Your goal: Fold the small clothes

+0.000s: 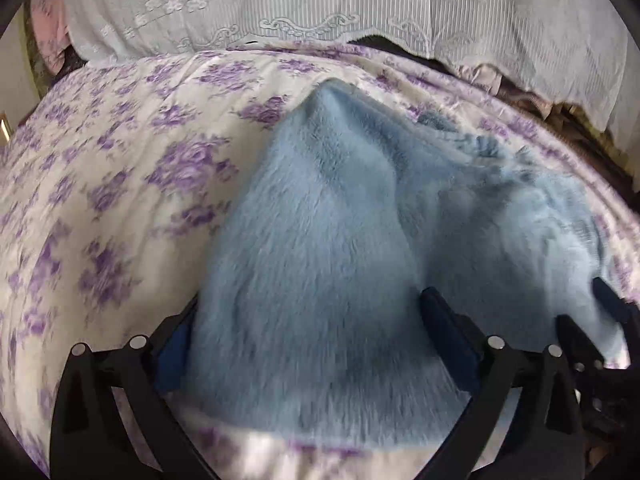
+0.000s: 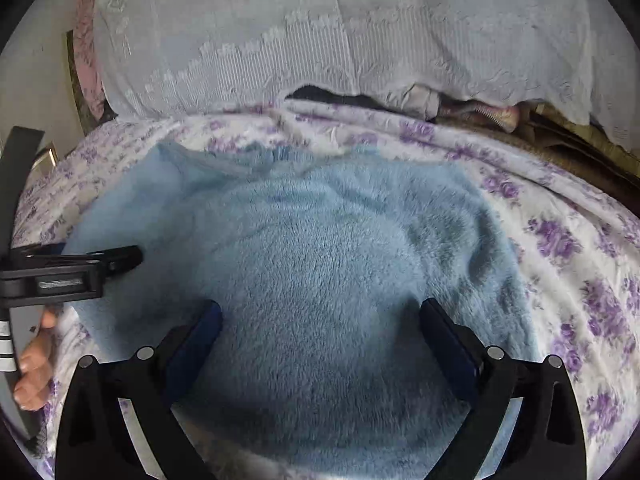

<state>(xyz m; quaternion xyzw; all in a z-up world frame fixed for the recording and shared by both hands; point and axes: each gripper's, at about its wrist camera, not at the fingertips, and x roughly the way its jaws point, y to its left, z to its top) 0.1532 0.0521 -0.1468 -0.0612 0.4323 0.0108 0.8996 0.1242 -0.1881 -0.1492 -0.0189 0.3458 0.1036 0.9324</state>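
A light blue fluffy garment (image 1: pixel 340 220) (image 2: pixel 320 240) lies rumpled on a white bedspread with purple flowers (image 1: pixel 100 160) (image 2: pixel 560 240). My left gripper (image 1: pixel 312 320) is open, its fingers wide apart, and the near part of the garment bulges up between them. The fleece partly covers its left finger. My right gripper (image 2: pixel 322 316) is also open over the garment's near edge, with fleece filling the gap. In the left wrist view the right gripper (image 1: pixel 608 308) shows at the right edge. The left gripper (image 2: pixel 128 258) reaches onto the garment's left side.
A white lace cloth (image 1: pixel 320 0) (image 2: pixel 280 40) hangs along the far side of the bed. Under its hem at the right sit folded pink and brown fabrics (image 2: pixel 500 114). A person's hand (image 2: pixel 36 360) holds the left tool at the lower left.
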